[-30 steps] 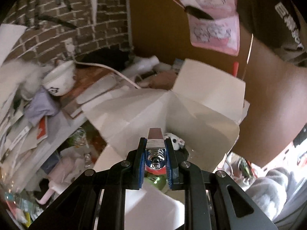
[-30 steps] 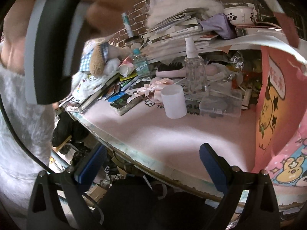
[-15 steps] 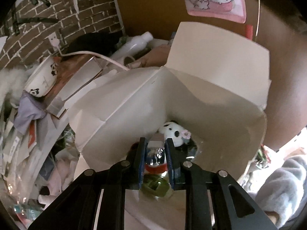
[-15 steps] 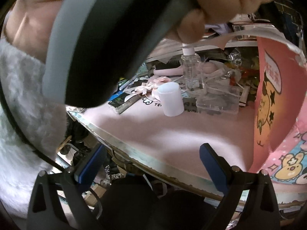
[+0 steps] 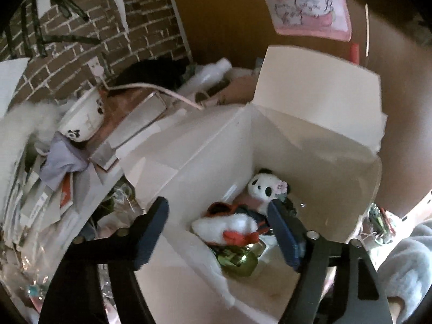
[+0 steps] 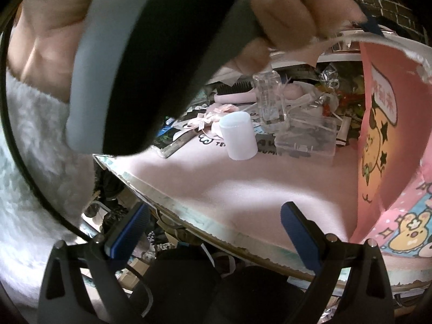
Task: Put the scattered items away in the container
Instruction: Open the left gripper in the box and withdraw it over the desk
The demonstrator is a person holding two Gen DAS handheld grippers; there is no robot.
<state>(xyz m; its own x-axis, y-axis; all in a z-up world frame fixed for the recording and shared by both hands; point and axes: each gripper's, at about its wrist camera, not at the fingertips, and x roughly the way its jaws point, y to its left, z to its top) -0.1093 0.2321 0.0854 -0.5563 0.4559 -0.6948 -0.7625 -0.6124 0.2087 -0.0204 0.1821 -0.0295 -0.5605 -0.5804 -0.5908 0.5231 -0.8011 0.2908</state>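
The left gripper (image 5: 218, 232), jaws just sprung wide and empty, hangs over the white box (image 5: 318, 145), toys heaped at its six o'clock; pulling out carelessly could snag the panda plush (image 5: 263, 186)

The right gripper (image 6: 213, 232) gapes empty

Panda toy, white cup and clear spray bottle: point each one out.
panda toy (image 5: 263, 186), left wrist view, on its white face.
white cup (image 6: 239, 136), right wrist view, on the middle of its side wall.
clear spray bottle (image 6: 268, 97), right wrist view, on its see-through body.
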